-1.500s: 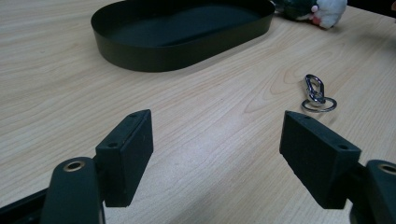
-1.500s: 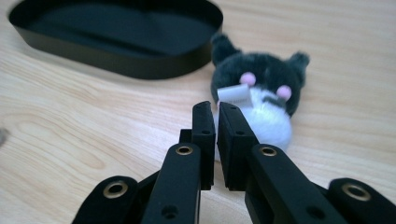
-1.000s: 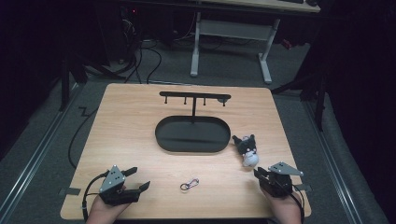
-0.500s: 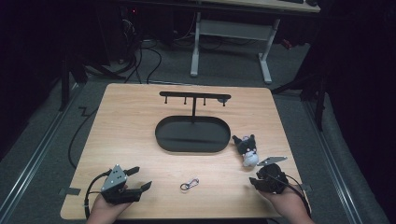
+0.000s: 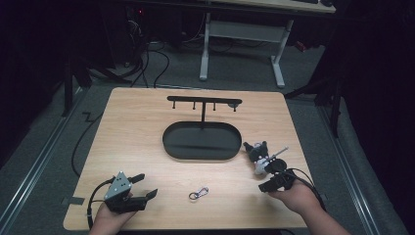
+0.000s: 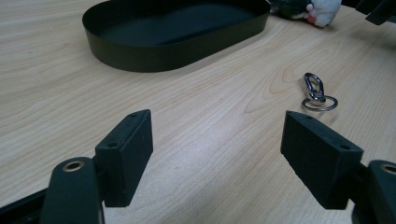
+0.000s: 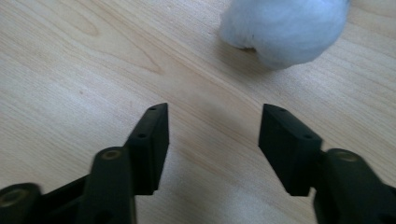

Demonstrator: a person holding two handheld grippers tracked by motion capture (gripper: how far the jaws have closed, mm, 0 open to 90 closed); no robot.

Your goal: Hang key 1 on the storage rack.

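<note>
Dark room, pale wooden worktop (image 5: 137, 147). My right tongs (image 5: 268, 177) are spread, jaws just been opening, nothing between them, nosing at the small plush toy (image 5: 258, 155) that lies just right of the oval black tray (image 5: 201, 141). To do it well, I reckon: centre the soft white end (image 7: 285, 28) between the pads before closing. My left tongs (image 6: 217, 149) rest spread and empty. Count: one toy, one tray, one hook rack (image 5: 204, 103), one metal clasp (image 5: 198, 194).
</note>
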